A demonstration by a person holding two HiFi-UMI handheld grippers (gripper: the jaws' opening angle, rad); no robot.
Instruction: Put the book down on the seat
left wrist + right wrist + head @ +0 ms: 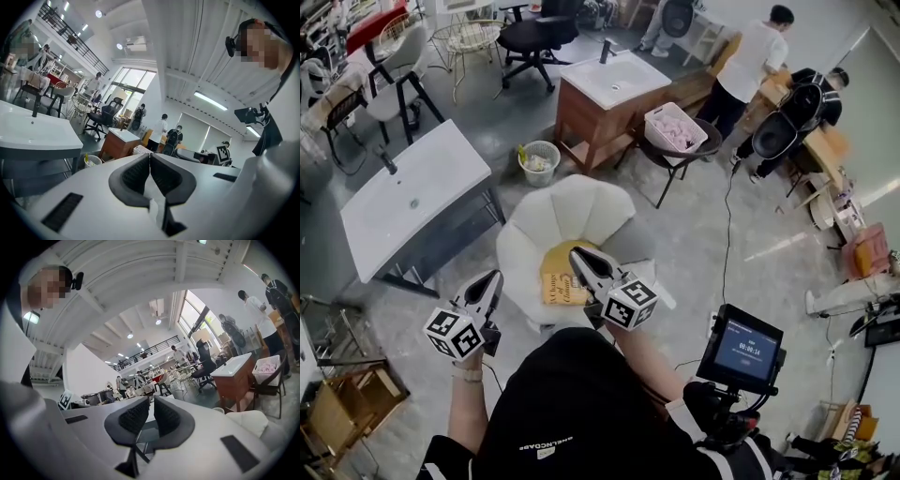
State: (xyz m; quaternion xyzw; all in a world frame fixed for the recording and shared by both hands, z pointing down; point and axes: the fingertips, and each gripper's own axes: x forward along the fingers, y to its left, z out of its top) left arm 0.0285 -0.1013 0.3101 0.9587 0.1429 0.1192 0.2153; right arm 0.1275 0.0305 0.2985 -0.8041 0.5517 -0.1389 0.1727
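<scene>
The right gripper point(577, 255) sits over the right side of the book point(554, 281), and the cover print is way too small to read. Front of the seat point(572, 211) is hidden behind the person point(572, 403), so I can't tell where its near rim ends.

One yellow paperback book point(560, 277) and one white shell-shaped padded seat point(572, 208) at centre. Two grey handheld grippers, the left gripper point(493, 279) and the right gripper point(577, 254), lower centre. Two white rectangular washbasins: one washbasin point(403, 197) centre left, another washbasin point(614, 80) upper centre. One white mesh wastebasket point(539, 161), one black swivel office chair point(539, 33)
</scene>
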